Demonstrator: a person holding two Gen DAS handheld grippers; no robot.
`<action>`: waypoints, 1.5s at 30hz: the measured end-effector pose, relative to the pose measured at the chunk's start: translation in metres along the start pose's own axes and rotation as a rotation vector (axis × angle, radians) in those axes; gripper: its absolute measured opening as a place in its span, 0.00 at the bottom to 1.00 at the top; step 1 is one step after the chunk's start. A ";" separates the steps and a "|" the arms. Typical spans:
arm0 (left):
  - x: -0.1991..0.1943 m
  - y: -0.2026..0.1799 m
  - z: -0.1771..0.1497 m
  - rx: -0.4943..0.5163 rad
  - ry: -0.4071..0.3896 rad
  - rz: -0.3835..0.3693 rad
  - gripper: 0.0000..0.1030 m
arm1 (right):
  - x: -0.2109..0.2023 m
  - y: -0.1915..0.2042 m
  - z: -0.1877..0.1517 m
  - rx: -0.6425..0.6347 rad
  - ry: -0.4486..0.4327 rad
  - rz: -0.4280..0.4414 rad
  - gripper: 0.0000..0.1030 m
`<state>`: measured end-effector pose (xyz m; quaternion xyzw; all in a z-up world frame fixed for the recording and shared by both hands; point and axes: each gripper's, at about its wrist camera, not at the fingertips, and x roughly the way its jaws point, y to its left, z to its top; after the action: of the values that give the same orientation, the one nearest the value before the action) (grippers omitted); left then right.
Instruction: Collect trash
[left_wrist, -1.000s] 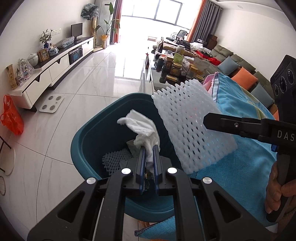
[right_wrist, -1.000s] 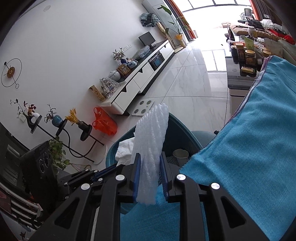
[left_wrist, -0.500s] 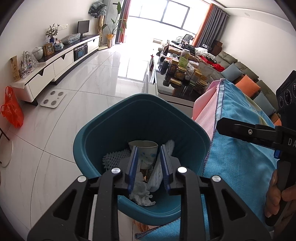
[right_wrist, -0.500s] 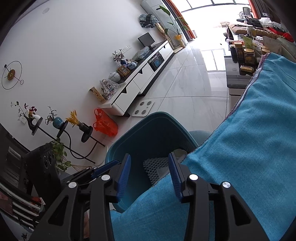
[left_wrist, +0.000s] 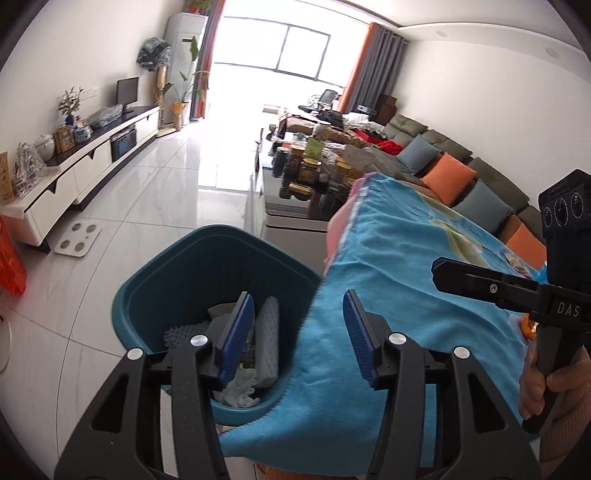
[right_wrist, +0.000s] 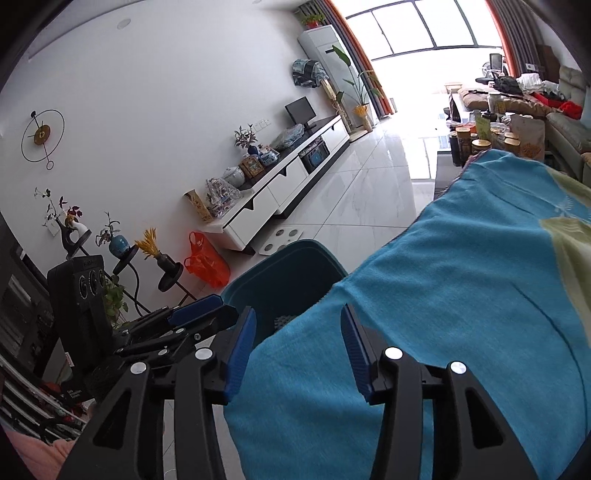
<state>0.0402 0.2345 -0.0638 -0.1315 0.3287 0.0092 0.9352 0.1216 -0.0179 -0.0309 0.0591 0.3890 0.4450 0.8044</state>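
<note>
A teal trash bin (left_wrist: 177, 273) stands on the floor beside the table's blue cloth (left_wrist: 399, 295). Inside it lie a white foam net (left_wrist: 267, 339), a crumpled white tissue (left_wrist: 238, 393) and other scraps. My left gripper (left_wrist: 297, 328) hovers over the bin's right rim, its jaws opening with nothing between them. My right gripper (right_wrist: 297, 345) is above the cloth (right_wrist: 461, 314) edge, with the bin (right_wrist: 284, 273) just beyond it; its jaws are opening too and hold nothing. In the left wrist view the right gripper (left_wrist: 480, 282) shows at the right, held by a hand (left_wrist: 539, 380).
A white TV cabinet (left_wrist: 74, 177) lines the left wall, with an orange plastic bag (right_wrist: 207, 264) and a white scale (left_wrist: 77, 240) on the floor near it. Jars (left_wrist: 306, 170) crowd a low table past the cloth. A sofa with cushions (left_wrist: 447, 177) runs along the right.
Both grippers let go of their loads: the tissue and the foam net dropped into the bin. Both jaws widened and both grippers pulled back and up toward the cloth.
</note>
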 end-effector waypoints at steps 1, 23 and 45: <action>0.000 -0.012 -0.001 0.022 0.004 -0.033 0.52 | -0.011 -0.006 -0.004 0.006 -0.015 -0.010 0.45; 0.045 -0.265 -0.052 0.450 0.189 -0.431 0.55 | -0.240 -0.151 -0.104 0.278 -0.328 -0.488 0.45; 0.085 -0.319 -0.057 0.491 0.305 -0.438 0.55 | -0.241 -0.167 -0.154 0.264 -0.170 -0.316 0.14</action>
<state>0.1048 -0.0937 -0.0829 0.0301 0.4207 -0.2902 0.8590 0.0567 -0.3398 -0.0734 0.1398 0.3793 0.2522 0.8792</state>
